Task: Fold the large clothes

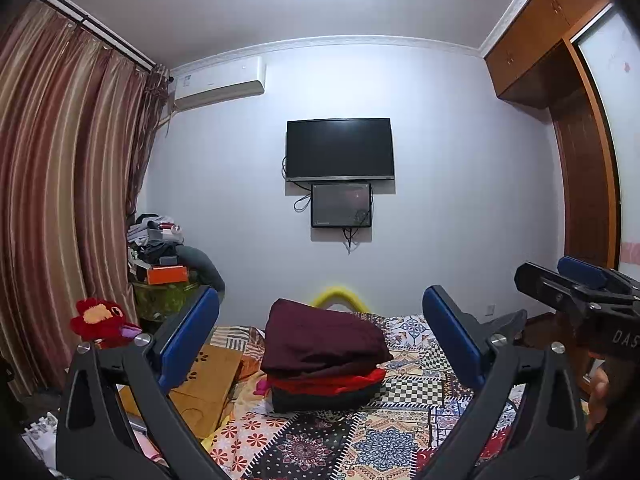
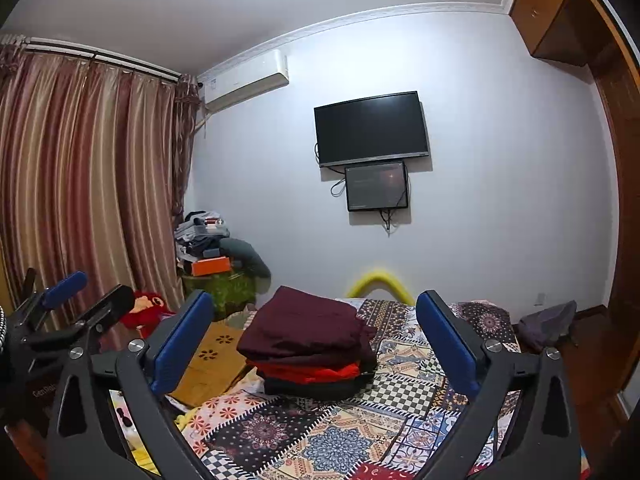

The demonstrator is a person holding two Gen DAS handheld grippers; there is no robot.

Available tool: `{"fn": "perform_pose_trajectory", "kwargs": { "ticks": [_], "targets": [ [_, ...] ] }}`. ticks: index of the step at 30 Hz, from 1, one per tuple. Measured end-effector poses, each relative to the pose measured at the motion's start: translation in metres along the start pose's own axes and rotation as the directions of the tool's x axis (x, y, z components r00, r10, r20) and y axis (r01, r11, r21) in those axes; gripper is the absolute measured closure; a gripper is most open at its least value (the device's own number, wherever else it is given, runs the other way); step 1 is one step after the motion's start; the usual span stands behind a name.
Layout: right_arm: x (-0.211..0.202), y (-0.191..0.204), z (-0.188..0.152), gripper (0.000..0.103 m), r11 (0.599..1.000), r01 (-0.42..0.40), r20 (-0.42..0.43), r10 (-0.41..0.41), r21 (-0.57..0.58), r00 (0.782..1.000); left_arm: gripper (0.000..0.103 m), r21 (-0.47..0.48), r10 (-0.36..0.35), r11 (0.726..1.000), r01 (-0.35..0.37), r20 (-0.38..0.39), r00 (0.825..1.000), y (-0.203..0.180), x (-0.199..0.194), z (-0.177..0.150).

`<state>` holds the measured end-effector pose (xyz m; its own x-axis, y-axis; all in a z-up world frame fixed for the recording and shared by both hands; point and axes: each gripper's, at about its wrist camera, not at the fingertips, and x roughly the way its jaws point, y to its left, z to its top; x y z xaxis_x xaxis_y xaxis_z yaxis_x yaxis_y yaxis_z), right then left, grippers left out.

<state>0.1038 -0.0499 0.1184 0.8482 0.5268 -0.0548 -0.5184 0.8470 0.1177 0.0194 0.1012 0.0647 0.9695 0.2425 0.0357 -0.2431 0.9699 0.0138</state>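
1. Nearest, the left hand-held gripper (image 1: 320, 332) and the right hand-held gripper (image 2: 314, 336) are both held above the bed (image 1: 360, 440), jaws spread wide, nothing between them.
2. Straight ahead of both, on the patchwork bedcover, stands the stack of folded clothes (image 1: 324, 356): maroon on top, red beneath, dark at the bottom.
3. The stack's long axis runs roughly left to right, centred between each pair of fingers; neither hand-held gripper looks clearly nearer, so folding seems finished or between garments.
4. Readable writing: "DAS" on the right hand-held gripper's body, seen from the left wrist view; the other lettering is blurred.
5. Farthest, a wall television (image 1: 340, 148).
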Motion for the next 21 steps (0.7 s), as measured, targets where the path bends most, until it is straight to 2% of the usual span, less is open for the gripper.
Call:
{"fn": "perform_pose_trajectory", "kwargs": {
  "ticks": [8,21],
  "targets": [
    [-0.009,-0.003,-0.013,0.002,1.000,0.001,-0.012,-0.001,-0.004,1.000,0.000,0.002,-0.006,1.000,0.006,-0.003,1.000,-0.005,0.000,-0.002],
    [-0.014,-0.005,-0.014,0.002,1.000,0.003,-0.035,-0.003,0.004,0.999,0.000,-0.004,-0.018,1.000,0.018,-0.027,0.999,-0.007,0.007,-0.008]
  ]
}}
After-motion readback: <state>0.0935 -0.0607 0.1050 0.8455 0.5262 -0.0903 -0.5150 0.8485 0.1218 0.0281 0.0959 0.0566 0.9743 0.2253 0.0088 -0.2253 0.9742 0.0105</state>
